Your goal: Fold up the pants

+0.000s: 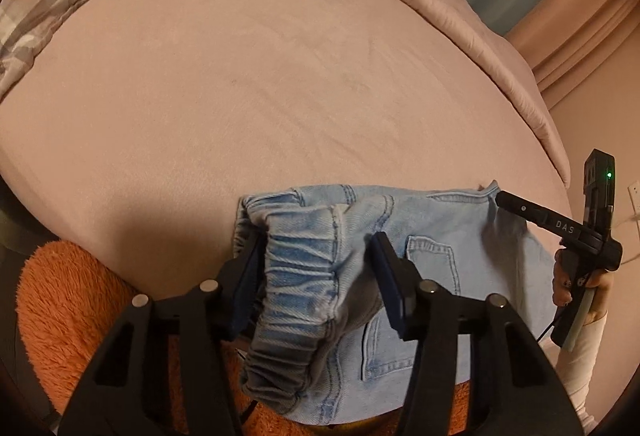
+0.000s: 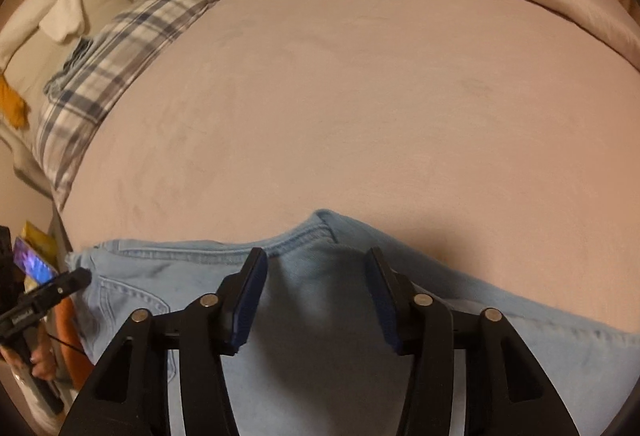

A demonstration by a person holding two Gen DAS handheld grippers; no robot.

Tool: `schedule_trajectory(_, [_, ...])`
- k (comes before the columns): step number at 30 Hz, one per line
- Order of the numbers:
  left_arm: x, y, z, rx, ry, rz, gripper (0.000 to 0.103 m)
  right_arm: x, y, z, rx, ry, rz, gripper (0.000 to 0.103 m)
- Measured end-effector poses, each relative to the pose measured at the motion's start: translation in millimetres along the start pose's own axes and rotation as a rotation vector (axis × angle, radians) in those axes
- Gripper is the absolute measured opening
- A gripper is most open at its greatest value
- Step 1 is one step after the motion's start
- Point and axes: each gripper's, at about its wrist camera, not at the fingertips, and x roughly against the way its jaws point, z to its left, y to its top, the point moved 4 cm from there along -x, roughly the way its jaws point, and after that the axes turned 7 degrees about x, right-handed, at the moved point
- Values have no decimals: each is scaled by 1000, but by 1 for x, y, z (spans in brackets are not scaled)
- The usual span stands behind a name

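Now the light blue pants (image 1: pixel 400 236) are lying on the near edge of the pink bed (image 1: pixel 240 96), partly hanging off it over an orange fluffy cushion (image 1: pixel 76 300). The left gripper (image 1: pixel 316 284) is straddling the gathered elastic waistband (its left pad seems to be touching the cloth, its right pad standing clear), jaws half spread. The right gripper (image 2: pixel 316 300) is hovering with jaws parted over the denim farther along that bed edge, pinching nothing. A plaid pillow (image 2: pixel 100 76) is lying at the bed's far left.
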Motion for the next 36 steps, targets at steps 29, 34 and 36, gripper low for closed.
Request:
schedule_trajectory(29, [0,2,3,48,13,-25,55,-29,4,-5,-77,-57,-20,7])
schedule_trajectory(34, [2,2,0,38,34,-28,55,-30,7,-7,-105,-51,-28,7])
schedule_trajectory(36, [4,1,-2,29,42,-36,55,-29,8,-7,-106,-59,-38,7])
